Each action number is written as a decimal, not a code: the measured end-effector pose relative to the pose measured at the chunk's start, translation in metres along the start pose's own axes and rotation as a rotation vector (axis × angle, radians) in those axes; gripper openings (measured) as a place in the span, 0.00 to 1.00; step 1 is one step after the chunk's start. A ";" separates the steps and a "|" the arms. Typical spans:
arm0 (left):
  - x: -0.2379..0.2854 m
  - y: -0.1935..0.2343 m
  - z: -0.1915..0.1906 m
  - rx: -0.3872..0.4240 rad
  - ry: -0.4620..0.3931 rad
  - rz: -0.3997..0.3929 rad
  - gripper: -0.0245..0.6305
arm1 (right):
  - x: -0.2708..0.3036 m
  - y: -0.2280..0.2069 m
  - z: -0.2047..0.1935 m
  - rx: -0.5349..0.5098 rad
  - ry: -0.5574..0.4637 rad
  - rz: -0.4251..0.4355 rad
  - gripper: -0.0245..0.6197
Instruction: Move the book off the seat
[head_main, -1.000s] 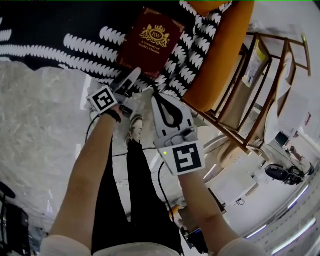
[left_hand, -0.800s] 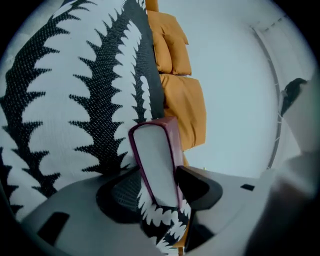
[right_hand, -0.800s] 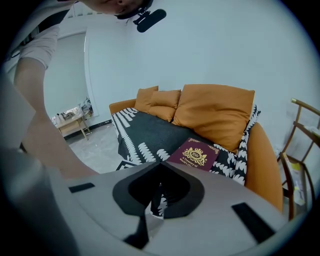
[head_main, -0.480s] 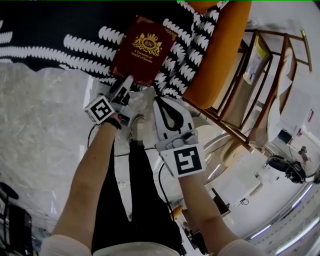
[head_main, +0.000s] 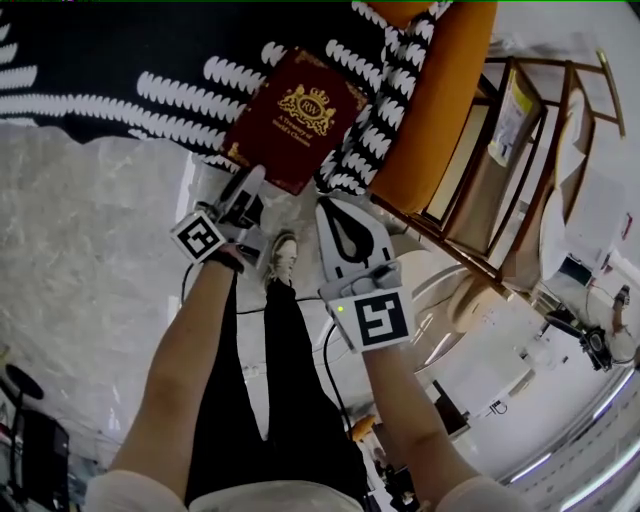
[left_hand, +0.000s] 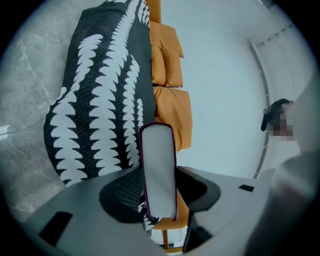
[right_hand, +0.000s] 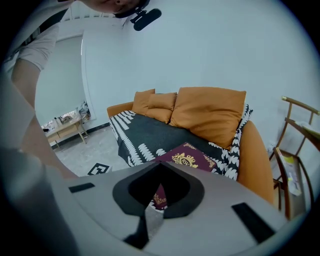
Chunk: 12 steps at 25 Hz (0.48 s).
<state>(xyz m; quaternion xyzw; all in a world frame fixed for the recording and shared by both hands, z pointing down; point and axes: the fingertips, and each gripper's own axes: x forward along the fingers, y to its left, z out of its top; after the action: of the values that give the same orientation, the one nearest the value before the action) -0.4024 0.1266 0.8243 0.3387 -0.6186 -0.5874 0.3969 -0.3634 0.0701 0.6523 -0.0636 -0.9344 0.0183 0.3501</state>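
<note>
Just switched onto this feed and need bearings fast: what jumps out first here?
A maroon book with a gold crest, on the black-and-white leaf-patterned throw over the orange sofa. The left claw grips its near edge, jaws having just been closing on it; the right claw hangs shut alongside, empty.

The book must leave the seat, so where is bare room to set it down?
Free for the book: the marble floor bordering the throw, left of the person's legs. Crowded: right of the orange sofa arm, where the wooden rack stands.
</note>
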 end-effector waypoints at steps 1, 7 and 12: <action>0.002 -0.004 0.001 -0.001 0.002 -0.011 0.36 | -0.002 -0.002 0.000 0.003 -0.003 -0.007 0.07; 0.007 -0.031 -0.018 -0.007 0.067 -0.048 0.36 | -0.026 -0.015 0.000 0.022 -0.028 -0.063 0.07; 0.012 -0.072 -0.036 -0.011 0.146 -0.112 0.36 | -0.054 -0.027 0.005 0.057 -0.037 -0.147 0.07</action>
<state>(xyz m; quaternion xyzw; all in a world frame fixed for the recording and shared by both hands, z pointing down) -0.3791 0.0939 0.7538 0.4124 -0.5650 -0.5858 0.4094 -0.3287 0.0363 0.6154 0.0155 -0.9419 0.0201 0.3350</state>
